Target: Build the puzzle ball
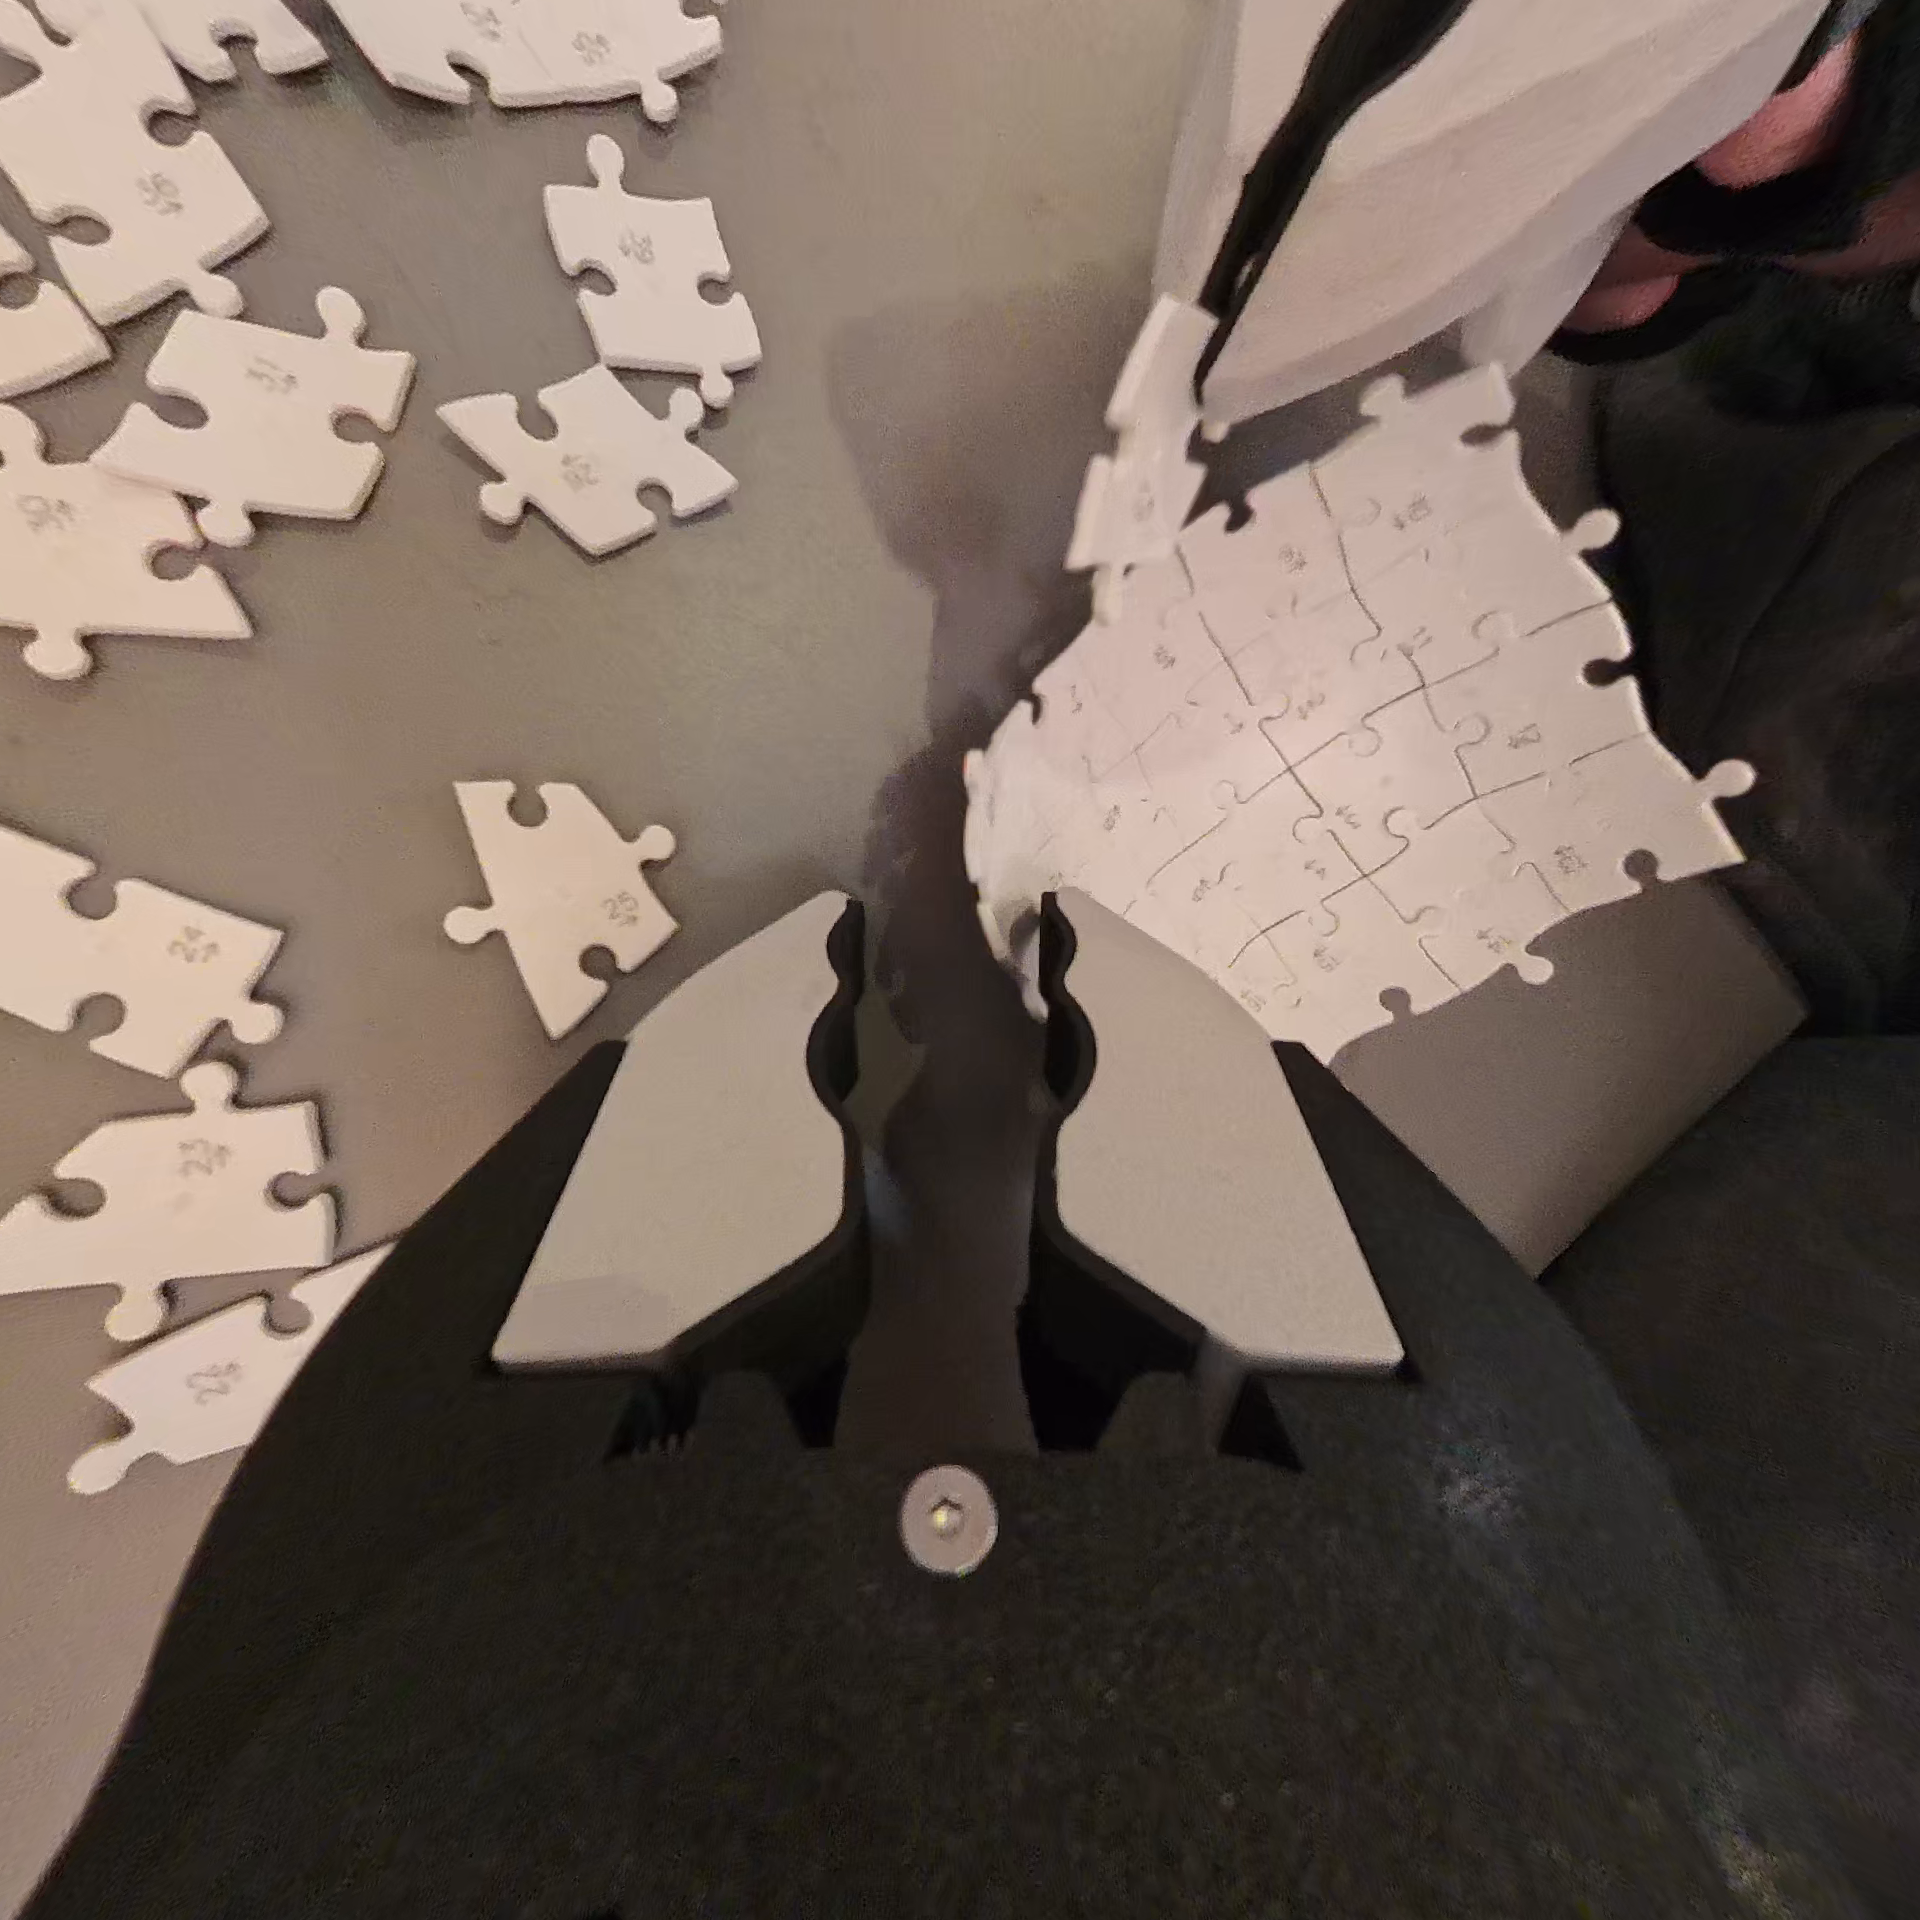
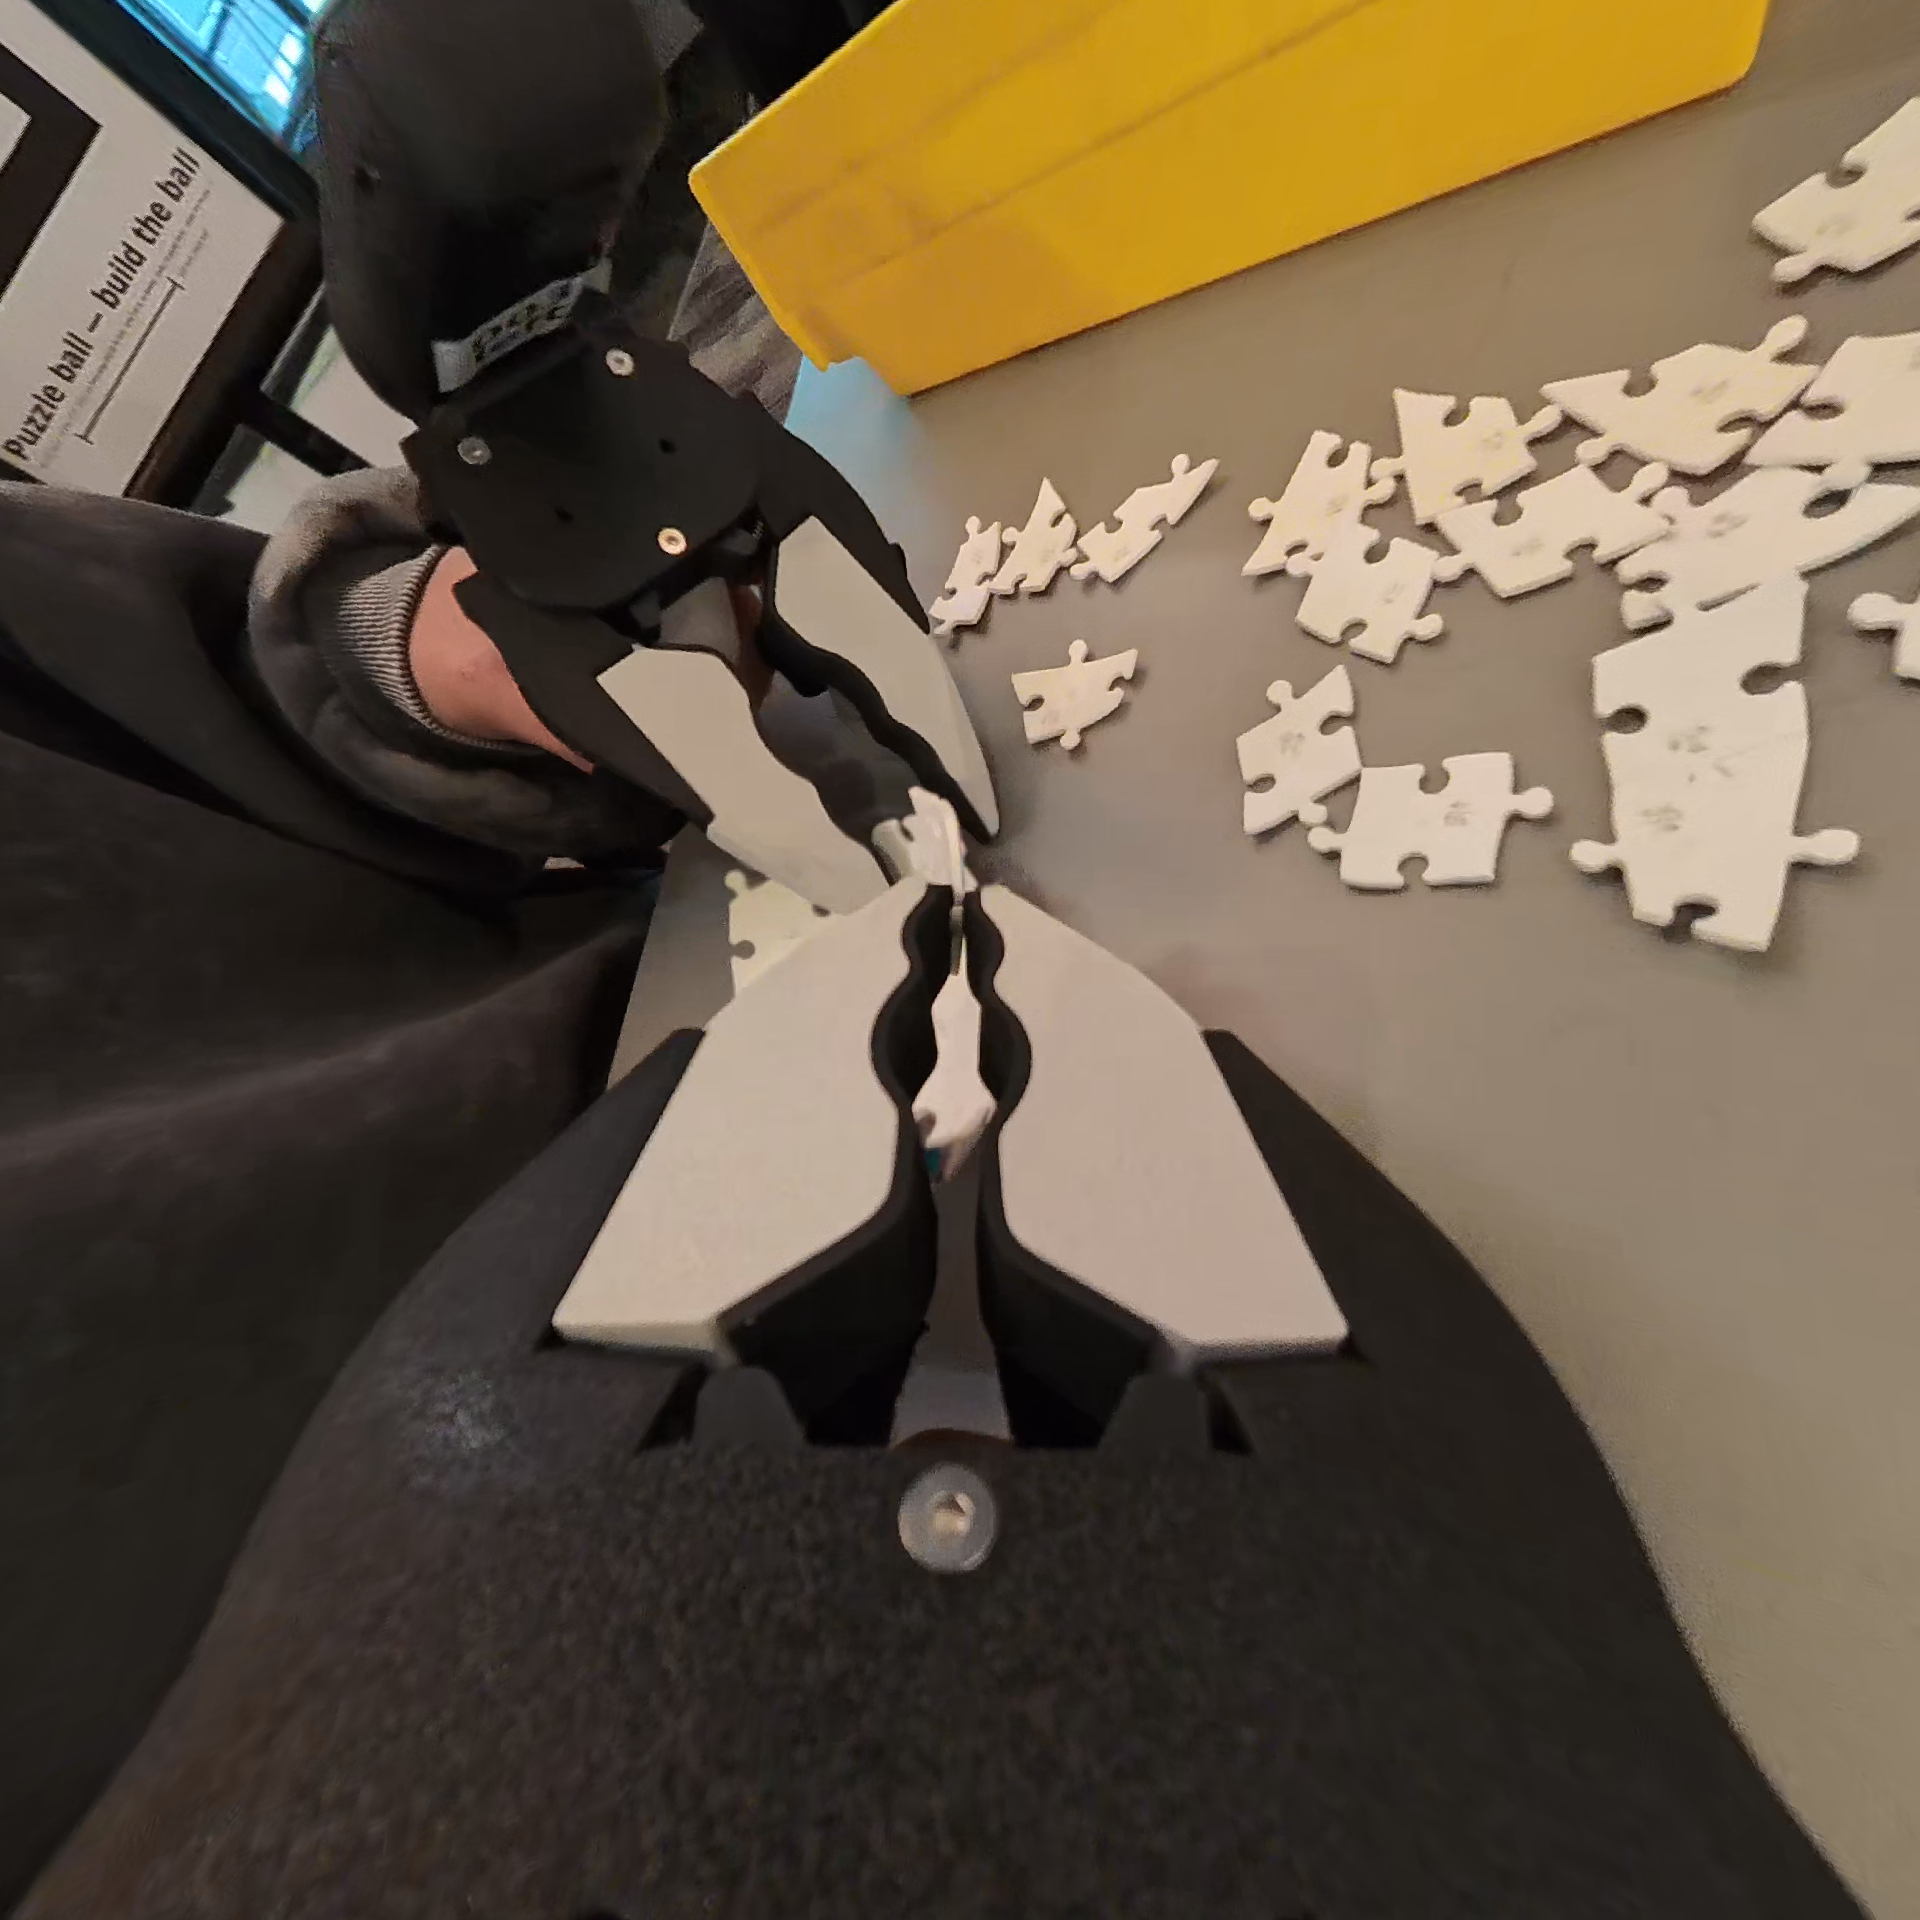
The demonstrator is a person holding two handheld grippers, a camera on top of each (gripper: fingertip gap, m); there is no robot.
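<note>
Grey table (image 1: 727, 644) takes up most of both views, strewn with white loose puzzle pieces (image 1: 260, 416).

Yellow bin (image 2: 1143, 187) sits at the far edge of the table in the right wrist view, loose pieces spread just in front of it and to the right.

Dark fabric, a person's clothing (image 2: 208, 1039), fills the near-left of the right wrist view; a grey sleeve cuff (image 2: 343, 644) and hand (image 2: 468, 665) show behind the left gripper.

A framed white sign (image 2: 114, 301) with dark lettering stands beyond the table edge, upper left of that view.

Assembled puzzle section (image 1: 1382, 748): a curved sheet of many joined white pieces, printed marks on the inner face, held up off the table near its front corner, tabs sticking out along its edges.

Right gripper (image 2: 954, 935): jaws closed almost fully, pinching a white piece edge-on at the top of the section. In the left wrist view it enters from upper right, tips on the section's upper-left edge.

Left gripper (image 1: 951, 935): jaws parted by a narrow gap, nothing clamped between them in its own view; right finger (image 1: 1143, 1091) overlaps the section's lower-left edge. Contact cannot be told.
</note>
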